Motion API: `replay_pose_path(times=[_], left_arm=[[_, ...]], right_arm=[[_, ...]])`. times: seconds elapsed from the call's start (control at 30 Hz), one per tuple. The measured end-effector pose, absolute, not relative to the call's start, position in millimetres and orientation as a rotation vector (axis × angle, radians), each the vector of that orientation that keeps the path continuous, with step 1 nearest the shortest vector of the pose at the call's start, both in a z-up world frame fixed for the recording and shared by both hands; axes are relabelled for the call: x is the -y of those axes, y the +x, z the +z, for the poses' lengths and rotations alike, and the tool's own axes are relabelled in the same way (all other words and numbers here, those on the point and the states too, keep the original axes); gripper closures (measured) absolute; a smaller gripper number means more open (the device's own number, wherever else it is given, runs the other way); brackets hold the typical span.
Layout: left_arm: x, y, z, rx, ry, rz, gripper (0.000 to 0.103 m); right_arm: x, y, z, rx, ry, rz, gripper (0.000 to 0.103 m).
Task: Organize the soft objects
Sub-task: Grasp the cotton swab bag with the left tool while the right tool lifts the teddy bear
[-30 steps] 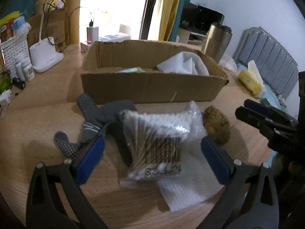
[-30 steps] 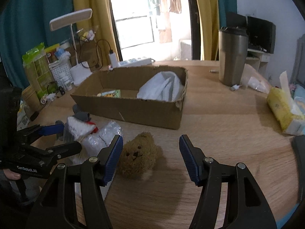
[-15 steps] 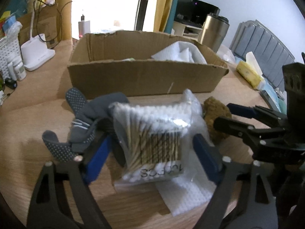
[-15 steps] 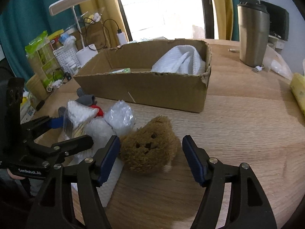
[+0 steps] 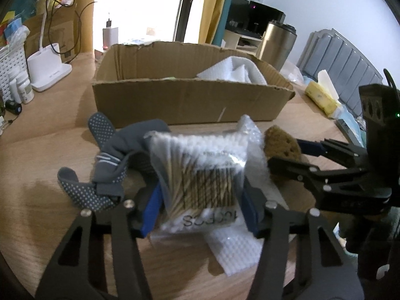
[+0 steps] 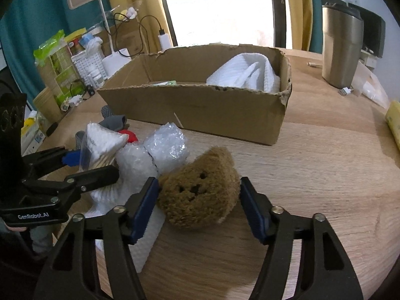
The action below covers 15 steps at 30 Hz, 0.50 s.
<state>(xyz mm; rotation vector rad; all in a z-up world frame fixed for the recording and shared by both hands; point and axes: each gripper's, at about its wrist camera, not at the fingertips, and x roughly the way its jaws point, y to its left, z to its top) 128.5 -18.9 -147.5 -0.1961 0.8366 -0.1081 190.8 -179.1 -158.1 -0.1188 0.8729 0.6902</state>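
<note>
A clear bag of cotton swabs [image 5: 200,165] stands between the blue pads of my left gripper [image 5: 200,197], whose jaws are closing and press its sides. In the right wrist view the same gripper [image 6: 92,166] holds the bag tilted. A brown plush bear [image 6: 197,190] sits on the wooden table between the pads of my right gripper [image 6: 198,200]; its jaws are closing and touch the fur on both sides. Just behind stands an open cardboard box [image 6: 200,110] holding a white towel [image 6: 250,72].
Grey dotted socks [image 5: 110,165] lie left of the bag, with bubble wrap [image 6: 167,147] and a white foam sheet [image 5: 232,247] beneath it. A steel tumbler [image 6: 340,47] and a yellow tissue pack [image 5: 320,95] stand right of the box, a lamp base [image 5: 47,70] to its left.
My left jaws have closed from wide apart onto the swab bag. The right gripper has come down and forward until the bear sits between its pads.
</note>
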Motion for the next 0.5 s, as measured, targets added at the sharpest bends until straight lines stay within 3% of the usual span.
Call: replay_pose_path(times=[0.17,0.5], left_arm=[[18.8,123.5,-141.1,-0.816,-0.189,-0.109,0.05],[17.1,115.4,-123.8,-0.773,-0.178,-0.106,0.051]], right_arm=[[181.5,189.2,-154.9,-0.855,-0.108,0.687,0.05],[184.9,185.6,-137.6,-0.797,-0.113,0.673,0.053]])
